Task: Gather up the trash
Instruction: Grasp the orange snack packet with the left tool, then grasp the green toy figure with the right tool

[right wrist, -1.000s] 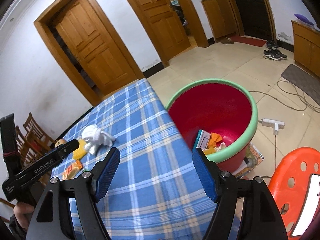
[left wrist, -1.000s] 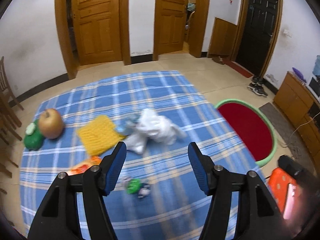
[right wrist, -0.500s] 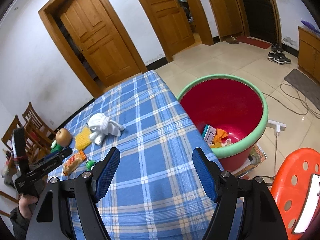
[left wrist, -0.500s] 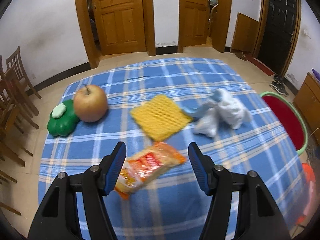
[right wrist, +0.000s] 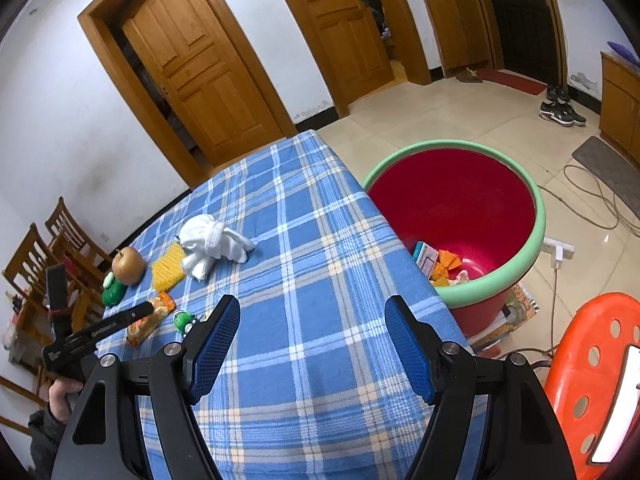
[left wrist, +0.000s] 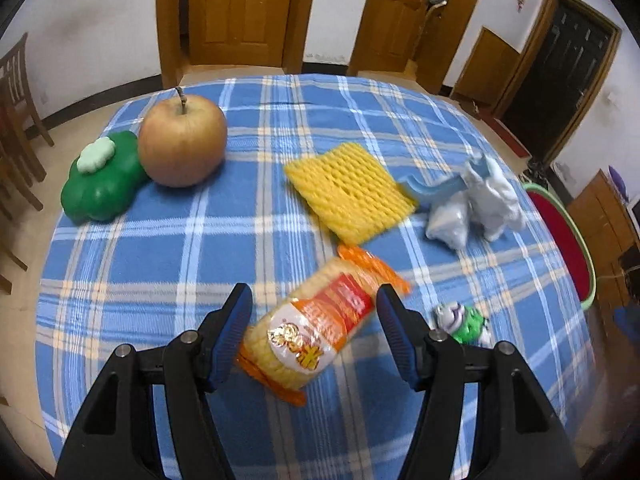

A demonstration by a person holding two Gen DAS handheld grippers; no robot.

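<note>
My left gripper (left wrist: 314, 312) is open, its blue pads on either side of an orange and yellow snack packet (left wrist: 320, 322) lying on the blue plaid tablecloth (left wrist: 240, 240); the pads do not touch it. A yellow foam fruit net (left wrist: 350, 190), a crumpled white bag (left wrist: 480, 204) and a small green and white wrapper (left wrist: 464, 320) lie nearby. My right gripper (right wrist: 312, 334) is open and empty above the table's near side. The red bin with a green rim (right wrist: 452, 220) stands on the floor to the right and holds several pieces of trash (right wrist: 438, 264).
An apple (left wrist: 182, 142) and a green clover-shaped toy (left wrist: 102, 174) sit at the table's far left. Wooden chairs (right wrist: 48, 248) stand beyond the left edge. An orange stool (right wrist: 592, 368) is at the right, with cables (right wrist: 592, 196) on the floor.
My left gripper has moved left across the table and closer to the snack packet, which now lies between its open fingers. My right gripper has drawn back slightly.
</note>
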